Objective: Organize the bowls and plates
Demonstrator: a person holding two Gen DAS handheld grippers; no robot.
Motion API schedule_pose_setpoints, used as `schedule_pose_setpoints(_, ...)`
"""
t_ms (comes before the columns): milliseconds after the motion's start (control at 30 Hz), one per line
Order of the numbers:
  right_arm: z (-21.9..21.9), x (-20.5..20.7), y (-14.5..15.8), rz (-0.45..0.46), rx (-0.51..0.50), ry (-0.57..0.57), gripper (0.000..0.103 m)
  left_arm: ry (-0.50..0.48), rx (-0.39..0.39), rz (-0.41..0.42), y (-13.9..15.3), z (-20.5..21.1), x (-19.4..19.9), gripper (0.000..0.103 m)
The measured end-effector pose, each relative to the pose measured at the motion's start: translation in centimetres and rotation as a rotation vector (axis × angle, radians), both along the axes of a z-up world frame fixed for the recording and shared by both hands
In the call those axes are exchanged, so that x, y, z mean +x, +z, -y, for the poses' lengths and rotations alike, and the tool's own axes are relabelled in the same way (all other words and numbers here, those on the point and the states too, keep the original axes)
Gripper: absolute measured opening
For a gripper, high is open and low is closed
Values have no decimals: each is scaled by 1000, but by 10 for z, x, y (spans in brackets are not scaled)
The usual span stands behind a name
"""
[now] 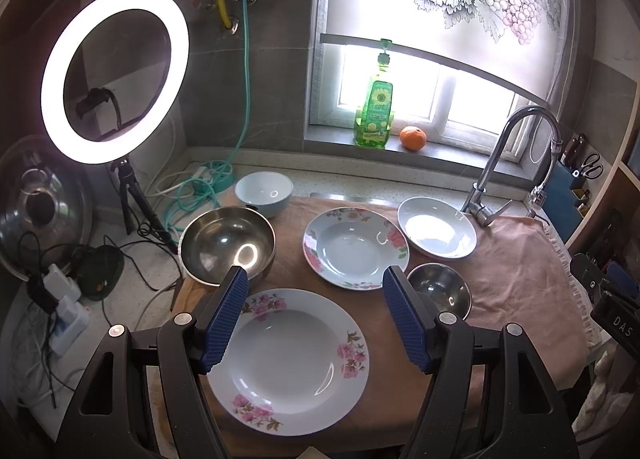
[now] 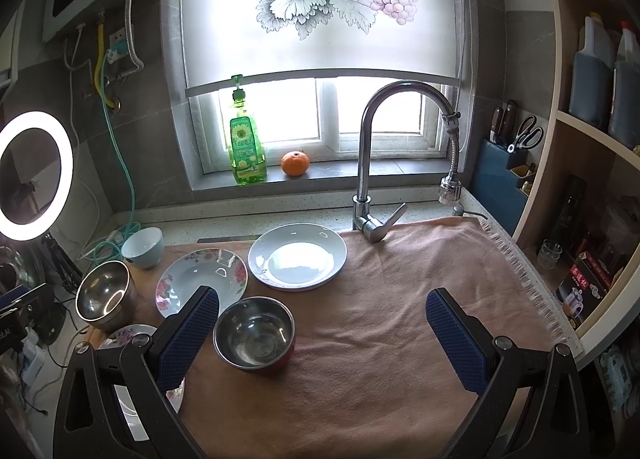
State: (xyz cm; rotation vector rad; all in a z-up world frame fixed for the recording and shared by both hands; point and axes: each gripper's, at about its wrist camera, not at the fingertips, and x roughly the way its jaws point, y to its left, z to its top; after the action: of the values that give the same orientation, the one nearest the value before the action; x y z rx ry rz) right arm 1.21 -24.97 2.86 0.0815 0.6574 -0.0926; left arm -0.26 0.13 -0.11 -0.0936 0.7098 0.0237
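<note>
- Open stretch of pink towel [image 2: 400, 299] right of the small steel bowl [image 2: 254, 333], bare up to the fringe.
- Tall faucet [image 2: 370, 163] blocking the far edge, just behind the white plate [image 2: 298, 255].
- Left side crowded: large steel bowl [image 1: 226, 245], floral plates [image 1: 356, 247], ring light [image 1: 116, 73].

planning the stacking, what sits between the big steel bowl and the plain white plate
The floral plate lies between the big steel bowl and the plain white plate, clearest in the right wrist view.
</note>
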Motion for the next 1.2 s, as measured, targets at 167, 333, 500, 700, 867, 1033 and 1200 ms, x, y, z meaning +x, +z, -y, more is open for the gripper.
schedule_pose_setpoints(167, -1, 0, -1, -1, 1, 3, 102, 3, -3, -2, -1, 0, 0, 70)
schedule_pose_setpoints(333, -2, 0, -1, -1, -1, 3, 102, 0, 0, 2, -1, 0, -1, 70)
schedule_pose_setpoints(500, -2, 0, -1, -2, -3, 1, 102, -1, -1, 1, -2, 3, -1, 70)
schedule_pose_setpoints(700, -3, -1, -3, -5, -4, 3, 102, -1, -2, -1, -2, 3, -1, 70)
schedule_pose_setpoints(867, -3, -1, -3, -6, -3, 5, 102, -4, -4, -2, -2, 4, -2, 70)
schedule_pose_setpoints(1033, -3, -2, -3, -5, -5, 5, 102, -2, -7, -2, -1, 5, -3, 70)
schedule_pose_setpoints(1200, -3, -1, -3, -8, -3, 3, 102, -6, -10, -2, -1, 4, -4, 70)
